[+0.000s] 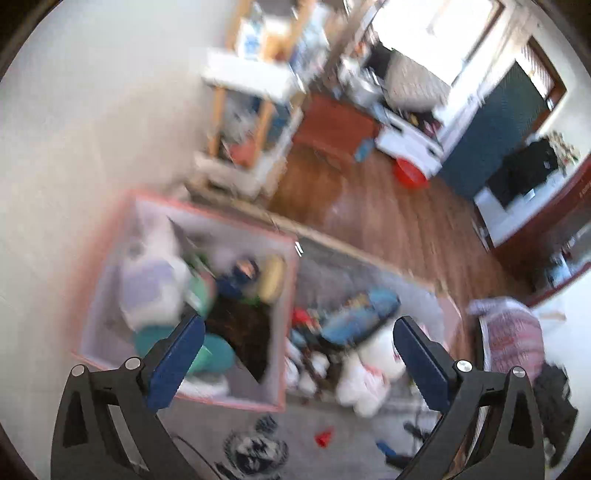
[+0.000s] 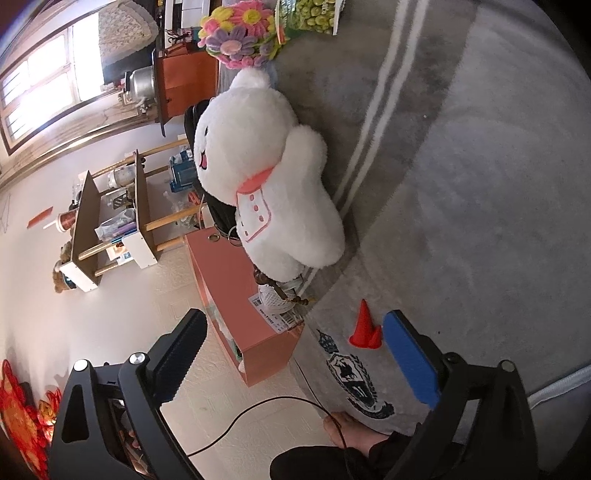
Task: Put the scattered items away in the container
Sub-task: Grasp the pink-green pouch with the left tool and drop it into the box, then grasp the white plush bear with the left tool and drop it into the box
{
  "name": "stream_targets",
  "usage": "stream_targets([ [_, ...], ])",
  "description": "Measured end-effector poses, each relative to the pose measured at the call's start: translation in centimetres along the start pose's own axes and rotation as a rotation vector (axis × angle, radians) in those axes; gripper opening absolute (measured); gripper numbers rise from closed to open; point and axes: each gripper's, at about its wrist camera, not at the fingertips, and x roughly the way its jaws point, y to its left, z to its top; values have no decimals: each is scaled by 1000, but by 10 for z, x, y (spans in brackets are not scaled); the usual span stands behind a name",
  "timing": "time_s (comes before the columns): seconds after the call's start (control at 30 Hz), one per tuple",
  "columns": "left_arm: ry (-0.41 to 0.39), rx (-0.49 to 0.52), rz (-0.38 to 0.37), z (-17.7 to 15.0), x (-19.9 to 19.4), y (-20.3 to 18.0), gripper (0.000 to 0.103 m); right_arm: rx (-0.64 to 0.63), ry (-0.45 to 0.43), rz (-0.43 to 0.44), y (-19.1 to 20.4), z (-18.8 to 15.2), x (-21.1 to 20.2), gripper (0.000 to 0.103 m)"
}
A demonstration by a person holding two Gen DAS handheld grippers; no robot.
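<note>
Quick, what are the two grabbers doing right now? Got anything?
Left gripper: open wide, holding nothing, above the pink box.
Right gripper: open, holding nothing.

Grey rug [image 2: 461,184] covers most of the right wrist view; white stripes run diagonally at upper centre. On it: white plush toy [image 2: 266,173] centre frame, red cone [image 2: 364,326] lower centre, pink box [image 2: 236,295] at the rug's left edge, yarn flower bunch [image 2: 240,33] at top. Left wrist view, blurred: wooden floor [image 1: 369,214] at centre right, beyond the rug.
</note>
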Motion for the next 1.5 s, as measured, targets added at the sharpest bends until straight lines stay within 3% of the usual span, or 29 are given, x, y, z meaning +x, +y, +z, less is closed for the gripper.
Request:
stream_targets([
  [0.27,313,287,13,-111,161,-98,103,13,7,23,1,-2,1,98],
  [0.4,446,339,-69,-159,224,-144,103,39,-9,41,-1,1,-4,98],
  [0.5,470,329,-102,-168,255,-164,103,43,-15,61,1,3,-6,98],
  [0.67,472,273,23,-166,309,-163,103,59,15,85,2,5,1,99],
  [0.77,475,293,103,-175,333,-169,103,58,29,92,3,6,4,101],
  [0.93,391,287,171,-185,349,-181,103,76,38,101,1,8,6,102],
  [1.03,374,382,185,-192,353,-189,103,82,33,87,-1,11,7,102],
  [1.1,392,377,176,-191,348,-189,94,94,30,79,-4,12,8,102],
  [1.23,482,302,76,-188,330,-177,90,98,8,71,-6,15,3,102],
  [1.4,624,115,-55,-202,290,-143,90,112,-42,73,-9,19,-8,102],
  [1.5,628,82,-124,-206,256,-131,90,134,-74,95,-12,19,-17,102],
])
